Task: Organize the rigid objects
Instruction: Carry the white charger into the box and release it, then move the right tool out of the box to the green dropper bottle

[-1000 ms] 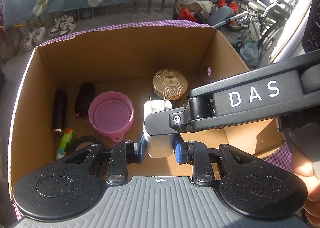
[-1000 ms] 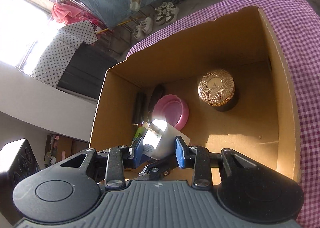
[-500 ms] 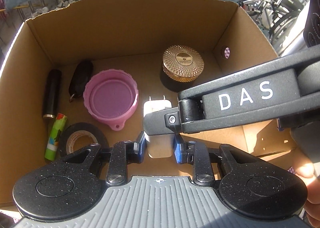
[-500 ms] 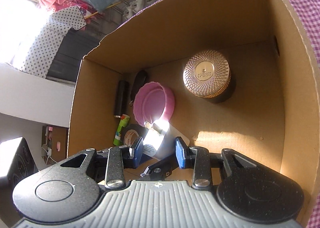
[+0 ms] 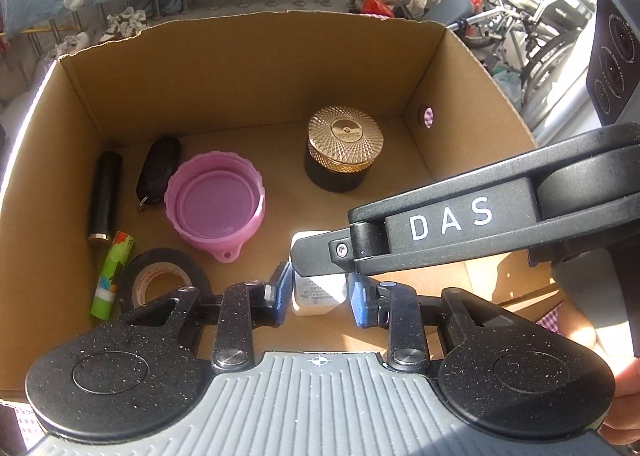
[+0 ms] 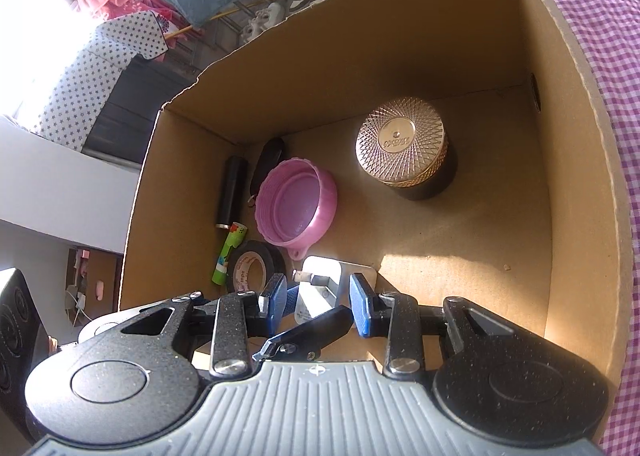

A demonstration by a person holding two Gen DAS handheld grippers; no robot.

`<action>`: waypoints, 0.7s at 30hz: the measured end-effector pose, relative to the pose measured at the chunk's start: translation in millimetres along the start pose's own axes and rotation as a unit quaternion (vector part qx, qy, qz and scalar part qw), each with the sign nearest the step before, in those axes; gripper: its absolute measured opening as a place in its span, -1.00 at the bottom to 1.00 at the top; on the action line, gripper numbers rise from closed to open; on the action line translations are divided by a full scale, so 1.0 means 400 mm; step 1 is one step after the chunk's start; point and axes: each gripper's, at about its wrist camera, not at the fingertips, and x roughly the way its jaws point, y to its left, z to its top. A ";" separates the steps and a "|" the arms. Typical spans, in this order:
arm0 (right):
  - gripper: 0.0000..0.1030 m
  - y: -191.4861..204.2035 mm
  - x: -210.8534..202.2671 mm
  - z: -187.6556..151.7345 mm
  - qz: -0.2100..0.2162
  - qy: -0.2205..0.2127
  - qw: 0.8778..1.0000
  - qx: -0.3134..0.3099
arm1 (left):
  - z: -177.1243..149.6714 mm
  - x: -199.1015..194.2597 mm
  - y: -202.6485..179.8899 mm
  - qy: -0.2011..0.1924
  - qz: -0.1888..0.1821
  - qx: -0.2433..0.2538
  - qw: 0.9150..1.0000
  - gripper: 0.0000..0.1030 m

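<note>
1. White charger (image 5: 316, 296) is the piece in hand. It sits low inside the cardboard box (image 5: 240, 68), near the front wall, just right of the tape roll (image 5: 160, 276) and the pink lid (image 5: 216, 208).
2. Left gripper (image 5: 318, 296) is closed on its sides. The right gripper (image 6: 318, 296) looks clamped on it too, though the left's finger hides part of the contact.
3. So I'd call this the put-down step. Can't tell if it's touching the floor yet.
4. Next move, I reckon: settle it flat in that bare patch, loosen one grip at a time, then lift straight out without bumping the gold-lidded jar (image 5: 344, 136).
</note>
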 end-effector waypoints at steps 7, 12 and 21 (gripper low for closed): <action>-0.26 0.005 -0.047 0.007 -0.005 -0.026 1.000 0.002 | 0.008 -0.064 0.020 -0.037 -0.011 -0.021 0.999 -0.38; -0.27 0.027 -0.092 0.011 -0.001 -0.051 0.999 -0.005 | 0.007 -0.118 0.041 -0.075 -0.014 -0.039 0.996 -0.31; -0.27 0.070 -0.196 -0.045 0.023 -0.095 0.995 -0.018 | -0.044 -0.221 0.076 -0.126 -0.047 -0.056 0.989 -0.02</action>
